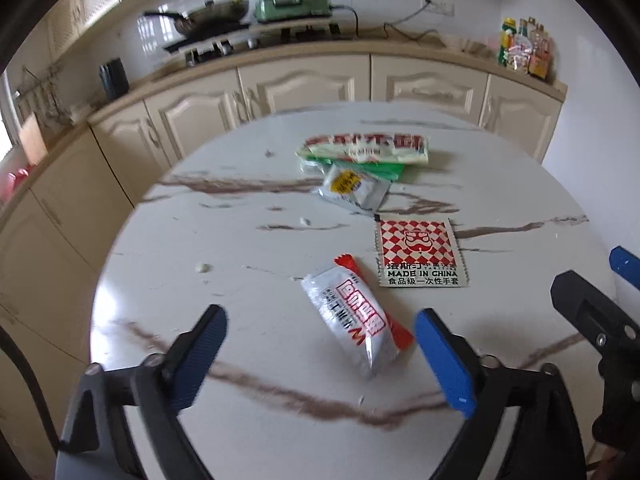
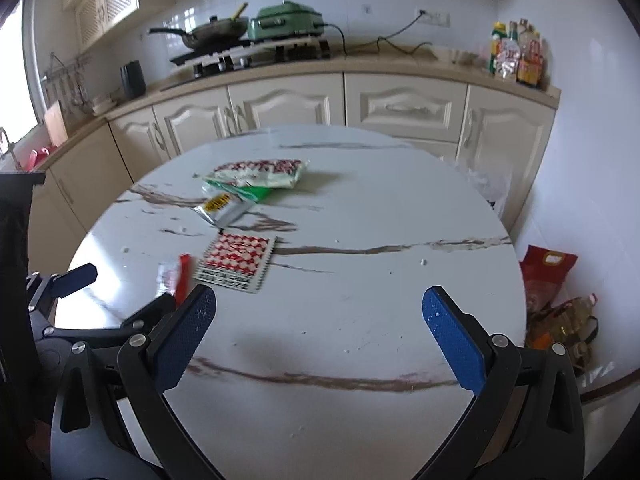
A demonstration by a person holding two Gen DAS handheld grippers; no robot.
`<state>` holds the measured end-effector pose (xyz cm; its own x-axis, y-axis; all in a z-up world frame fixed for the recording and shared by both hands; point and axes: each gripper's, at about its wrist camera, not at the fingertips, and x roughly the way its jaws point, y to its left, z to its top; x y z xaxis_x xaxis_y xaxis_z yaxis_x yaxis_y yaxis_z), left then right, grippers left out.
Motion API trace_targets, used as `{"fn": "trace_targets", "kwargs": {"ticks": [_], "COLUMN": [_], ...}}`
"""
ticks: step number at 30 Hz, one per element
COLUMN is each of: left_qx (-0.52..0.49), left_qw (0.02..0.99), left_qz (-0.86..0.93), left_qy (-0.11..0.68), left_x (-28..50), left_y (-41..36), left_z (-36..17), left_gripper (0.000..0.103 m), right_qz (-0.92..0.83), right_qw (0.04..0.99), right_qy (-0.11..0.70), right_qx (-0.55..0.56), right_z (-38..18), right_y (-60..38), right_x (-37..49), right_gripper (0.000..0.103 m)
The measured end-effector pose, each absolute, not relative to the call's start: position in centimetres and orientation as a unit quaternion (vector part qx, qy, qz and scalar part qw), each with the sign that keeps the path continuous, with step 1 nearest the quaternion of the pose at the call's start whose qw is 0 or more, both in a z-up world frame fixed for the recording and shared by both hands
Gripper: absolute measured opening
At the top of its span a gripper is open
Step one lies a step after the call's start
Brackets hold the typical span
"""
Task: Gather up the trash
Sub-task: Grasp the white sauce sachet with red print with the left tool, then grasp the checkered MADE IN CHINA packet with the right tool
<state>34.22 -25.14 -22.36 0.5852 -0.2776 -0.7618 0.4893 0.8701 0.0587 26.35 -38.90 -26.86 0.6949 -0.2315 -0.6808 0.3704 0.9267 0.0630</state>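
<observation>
Several wrappers lie on a round white marble table. My left gripper is open just above the near part, its blue fingers either side of a silver and red snack wrapper, not touching it. Beyond lie a red-checkered glove packet, a silver and yellow sachet and a red, white and green bag. My right gripper is open over bare tabletop with nothing in it; the checkered packet and the snack wrapper lie to its left.
Cream cabinets run behind the table, with a wok, a green appliance and bottles on the counter. A red sack and a bottle bag sit on the floor at the right.
</observation>
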Motion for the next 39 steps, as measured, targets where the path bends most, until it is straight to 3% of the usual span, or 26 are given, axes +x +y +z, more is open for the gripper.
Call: {"fn": "trace_targets", "kwargs": {"ticks": [5,9,14,15,25,30,35,37,39], "left_qx": [0.101,0.103,0.091,0.090,0.049,0.031,0.021,0.020,0.017], "left_qw": [0.867,0.873,0.872,0.872,0.877,0.880,0.881,0.882,0.882], "left_qz": [-0.236,-0.238,-0.250,-0.250,-0.258,-0.265,-0.274,-0.274,-0.276], "left_qy": [0.427,0.413,0.410,0.410,0.402,0.392,0.386,0.383,0.382], "left_x": [37.4,39.2,38.8,38.9,35.0,34.1,33.0,32.4,31.9], "left_y": [-25.2,-24.6,-22.6,-22.2,-14.8,-12.7,-11.1,-10.2,-9.3], "left_z": [-22.7,-22.8,-23.1,-23.0,-22.1,-20.5,-19.4,-18.9,-18.6], "left_gripper": [0.066,0.038,0.028,0.021,0.020,0.020,0.020,0.020,0.020], "right_qz": [-0.157,-0.152,-0.132,-0.130,-0.096,-0.115,-0.115,-0.106,-0.101], "right_qw": [0.911,0.910,0.905,0.905,0.884,0.885,0.887,0.889,0.888], "right_qy": [0.367,0.372,0.387,0.389,0.445,0.446,0.445,0.443,0.446], "right_qx": [0.103,0.105,0.114,0.115,0.109,0.071,0.047,0.045,0.046], "right_z": [-27.6,-28.0,-28.6,-28.7,-31.2,-31.5,-31.5,-31.3,-31.1], "right_y": [-39.6,-39.7,-39.0,-38.7,-36.3,-35.4,-35.0,-34.8,-34.7], "right_x": [27.6,28.5,30.5,30.9,37.0,37.6,37.4,37.3,37.2], "right_gripper": [0.103,0.103,0.103,0.103,0.103,0.085,0.076,0.055,0.051]}}
